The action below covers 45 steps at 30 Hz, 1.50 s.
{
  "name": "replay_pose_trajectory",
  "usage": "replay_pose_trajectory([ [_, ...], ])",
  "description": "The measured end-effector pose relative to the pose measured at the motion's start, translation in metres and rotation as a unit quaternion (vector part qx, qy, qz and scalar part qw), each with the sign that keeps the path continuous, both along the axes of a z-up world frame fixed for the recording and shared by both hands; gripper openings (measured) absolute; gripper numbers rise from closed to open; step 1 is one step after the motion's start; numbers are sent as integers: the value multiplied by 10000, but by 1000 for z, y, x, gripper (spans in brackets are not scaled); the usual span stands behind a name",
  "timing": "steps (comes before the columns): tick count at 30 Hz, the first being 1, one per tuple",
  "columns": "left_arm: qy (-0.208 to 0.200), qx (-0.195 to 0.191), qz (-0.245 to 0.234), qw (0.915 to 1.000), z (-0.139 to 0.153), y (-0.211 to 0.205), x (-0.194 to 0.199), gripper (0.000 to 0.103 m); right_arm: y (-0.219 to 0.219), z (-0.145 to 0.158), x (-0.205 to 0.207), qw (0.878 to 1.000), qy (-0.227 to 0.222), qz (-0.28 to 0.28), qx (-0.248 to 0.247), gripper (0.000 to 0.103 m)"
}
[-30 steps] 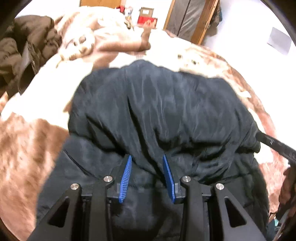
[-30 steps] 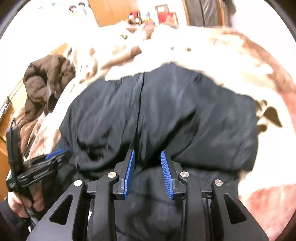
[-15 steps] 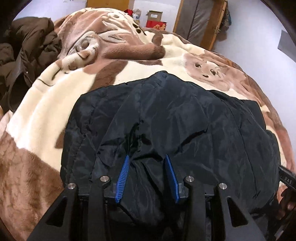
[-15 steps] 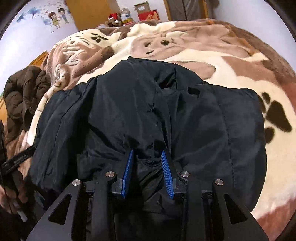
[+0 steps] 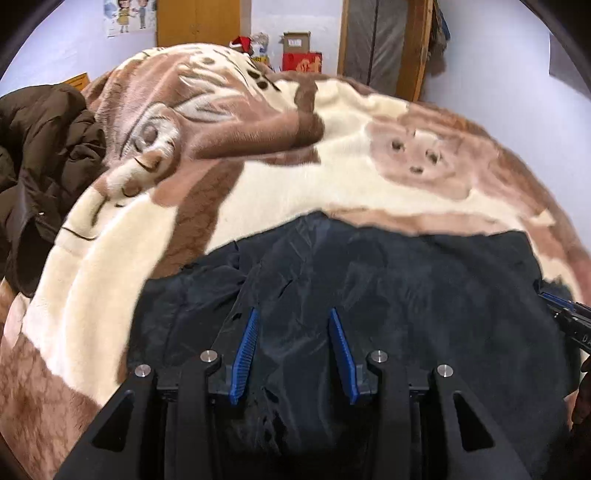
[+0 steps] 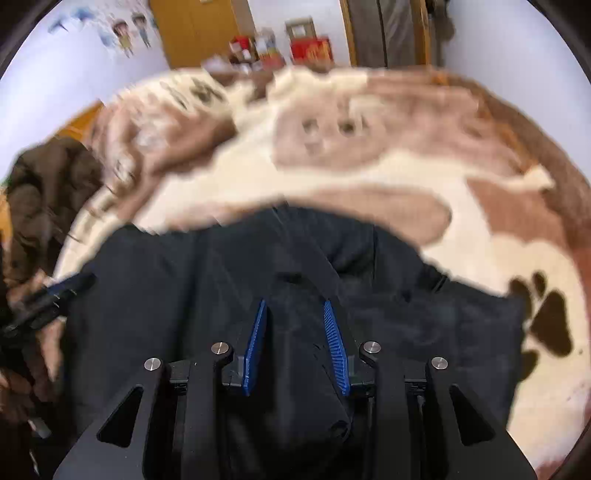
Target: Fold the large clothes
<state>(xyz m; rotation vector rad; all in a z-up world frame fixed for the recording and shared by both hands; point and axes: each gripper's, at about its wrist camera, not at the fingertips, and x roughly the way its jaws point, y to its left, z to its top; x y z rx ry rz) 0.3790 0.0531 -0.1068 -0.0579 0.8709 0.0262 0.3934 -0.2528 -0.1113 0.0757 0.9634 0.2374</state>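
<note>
A large black padded jacket (image 5: pixel 388 295) lies on the bed's brown and cream blanket (image 5: pixel 258 184). My left gripper (image 5: pixel 293 314) is shut on a thick fold of the jacket near its left side; the blue pads stand apart with fabric bunched between them. My right gripper (image 6: pixel 295 304) is shut on a fold of the same jacket (image 6: pixel 184 295) toward its right side. The right gripper also shows at the right edge of the left wrist view (image 5: pixel 565 310), and the left gripper at the left edge of the right wrist view (image 6: pixel 55 295).
A brown puffer coat (image 5: pixel 40 166) is heaped at the bed's left edge. Beyond the bed stand red boxes (image 5: pixel 301 61), a wooden door (image 5: pixel 203 22) and a tall framed panel (image 5: pixel 384 40) against the far wall.
Both grippers have pulled back toward the near edge with the jacket held. The jacket's far edge now lies lower in both views and more blanket shows beyond it.
</note>
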Motion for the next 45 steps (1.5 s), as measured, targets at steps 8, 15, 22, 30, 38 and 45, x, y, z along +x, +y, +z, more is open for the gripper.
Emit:
replay_pose_trajectory([
  [8, 27, 9, 22, 10000, 3, -3, -11, 42, -3, 9, -14, 9999, -37, -103, -45, 34],
  [15, -489, -735, -240, 9958, 53, -23, -76, 42, 0, 50, -75, 9989, -448, -40, 112, 35],
  [22, 134, -443, -889, 9950, -2, -84, -94, 42, 15, 11, -80, 9999, -53, 17, -148, 36],
  [30, 212, -276, -908, 9953, -19, -88, -82, 42, 20, -9, -75, 9994, -64, -12, -335, 36],
  [38, 187, -212, -907, 9955, -22, -90, -84, 42, 17, -12, -73, 9996, -19, 5, -287, 36],
  [45, 191, -202, -765, 9967, -6, -90, -94, 42, 8, 8, -81, 9999, 120, -97, -68, 36],
])
